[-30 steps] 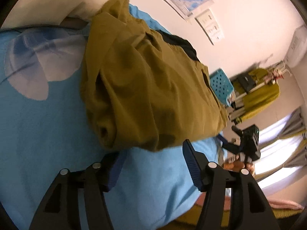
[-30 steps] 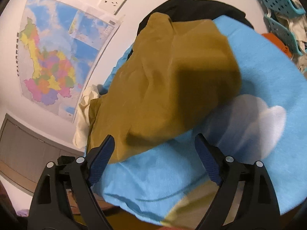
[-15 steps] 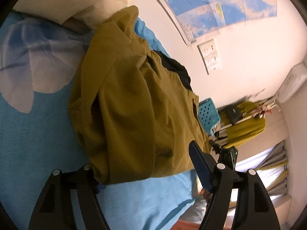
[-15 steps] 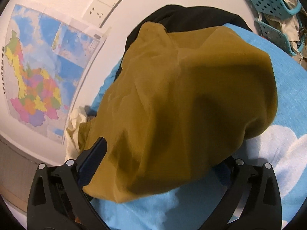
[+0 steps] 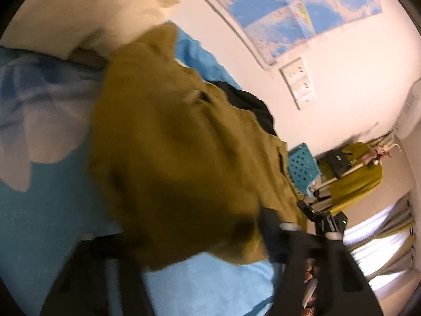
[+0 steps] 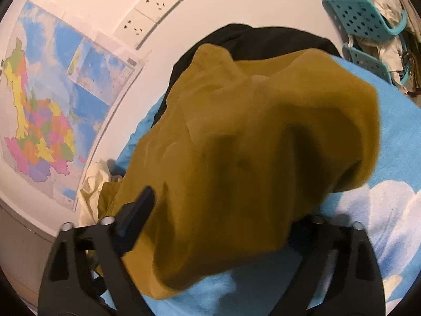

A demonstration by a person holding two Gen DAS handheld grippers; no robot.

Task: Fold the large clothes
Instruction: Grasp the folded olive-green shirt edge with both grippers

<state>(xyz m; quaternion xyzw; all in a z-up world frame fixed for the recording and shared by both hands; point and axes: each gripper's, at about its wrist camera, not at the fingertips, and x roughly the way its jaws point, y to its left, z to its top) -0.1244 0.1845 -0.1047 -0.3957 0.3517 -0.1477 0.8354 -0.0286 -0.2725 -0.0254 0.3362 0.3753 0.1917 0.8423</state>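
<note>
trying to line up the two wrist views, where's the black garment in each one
Left wrist: the black garment sits right of centre in the upper half, peeking out behind the mustard garment, against the wall.
Right wrist: the black garment is at top centre, again behind the mustard garment.
Shared landmark: the wall map.

Rumpled mustard garment (image 6: 250,144) on blue blanket (image 6: 394,121)

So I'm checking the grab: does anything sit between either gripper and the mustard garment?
Nothing visible does. The mustard garment already lies between the fingers of the left gripper and of the right gripper, both of which have just been closing.
</note>
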